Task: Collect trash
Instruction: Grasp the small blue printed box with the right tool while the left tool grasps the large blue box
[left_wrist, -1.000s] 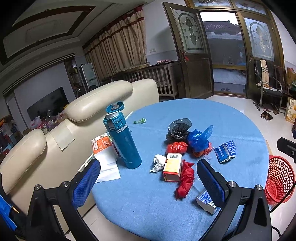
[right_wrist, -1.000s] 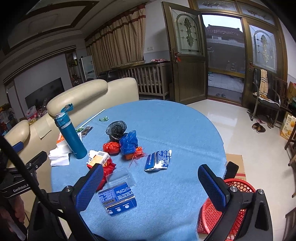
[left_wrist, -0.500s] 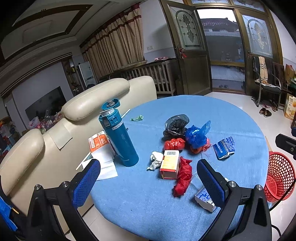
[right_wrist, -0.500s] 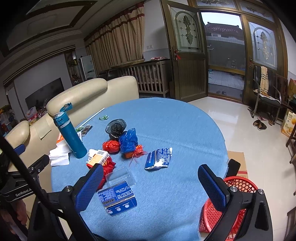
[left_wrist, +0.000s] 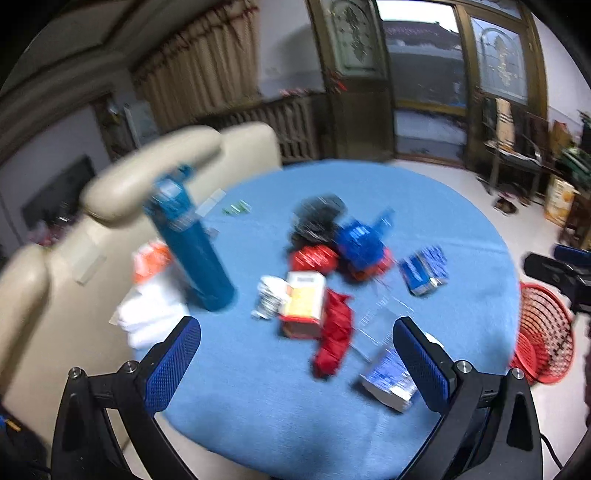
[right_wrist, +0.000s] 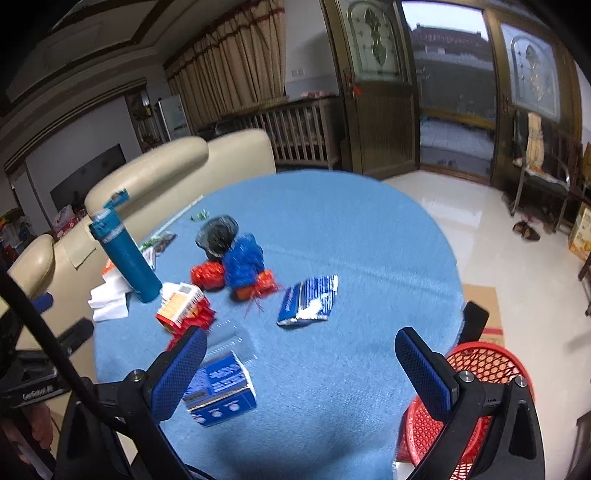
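Trash lies on a round blue table (left_wrist: 258, 406) (right_wrist: 351, 240): a black bag (left_wrist: 319, 218) (right_wrist: 218, 232), a blue bag (left_wrist: 360, 240) (right_wrist: 243, 258), red bags (left_wrist: 332, 339) (right_wrist: 208, 275), an orange-white carton (left_wrist: 304, 304) (right_wrist: 179, 304), a blue-white wrapper (left_wrist: 423, 269) (right_wrist: 308, 301), a blue box (left_wrist: 388, 376) (right_wrist: 219, 387) and a crumpled tissue (left_wrist: 269, 299). My left gripper (left_wrist: 295, 369) is open and empty above the near table edge. My right gripper (right_wrist: 299, 373) is open and empty, with the blue box by its left finger.
A red mesh basket (left_wrist: 543, 332) (right_wrist: 476, 365) stands on the floor right of the table. A teal flask (left_wrist: 188, 240) (right_wrist: 125, 254) and white papers (left_wrist: 147, 314) (right_wrist: 109, 299) sit at the table's left. A cream sofa (left_wrist: 129, 192) backs the table.
Both views have shifted a little; the left view is now blurred from motion and the table sits slightly lower and further. Both grippers stay open and empty.
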